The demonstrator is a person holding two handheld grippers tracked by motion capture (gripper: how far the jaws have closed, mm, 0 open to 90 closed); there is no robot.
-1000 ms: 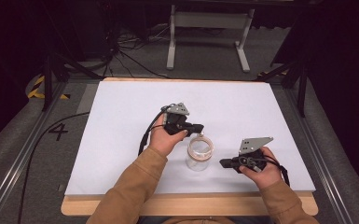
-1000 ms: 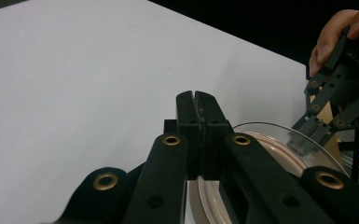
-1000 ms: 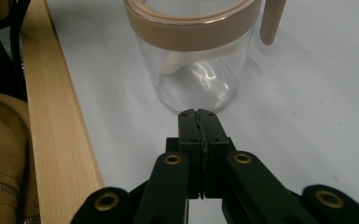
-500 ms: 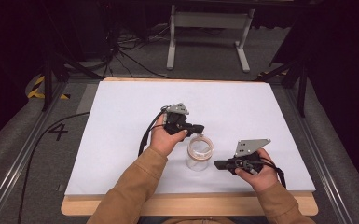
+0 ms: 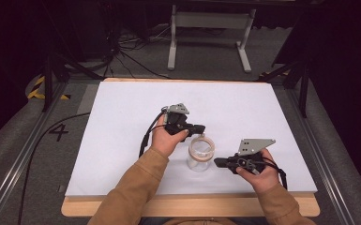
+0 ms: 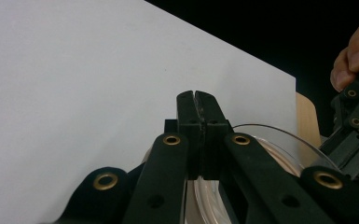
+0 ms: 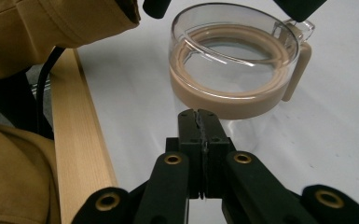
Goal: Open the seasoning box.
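Two big things first: white table [image 5: 122, 140], then a clear jar [image 5: 199, 153] w/ tan ring lid near its front edge, between both grippers. Left gripper [image 5: 201, 127] & right gripper [image 5: 217, 162]: jaws closed, empty. Jar's prob. light, stiff, slippery, breakable; grab at the rim.

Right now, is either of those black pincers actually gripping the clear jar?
No: the right gripper is shut just short of the jar, with nothing between its jaws.
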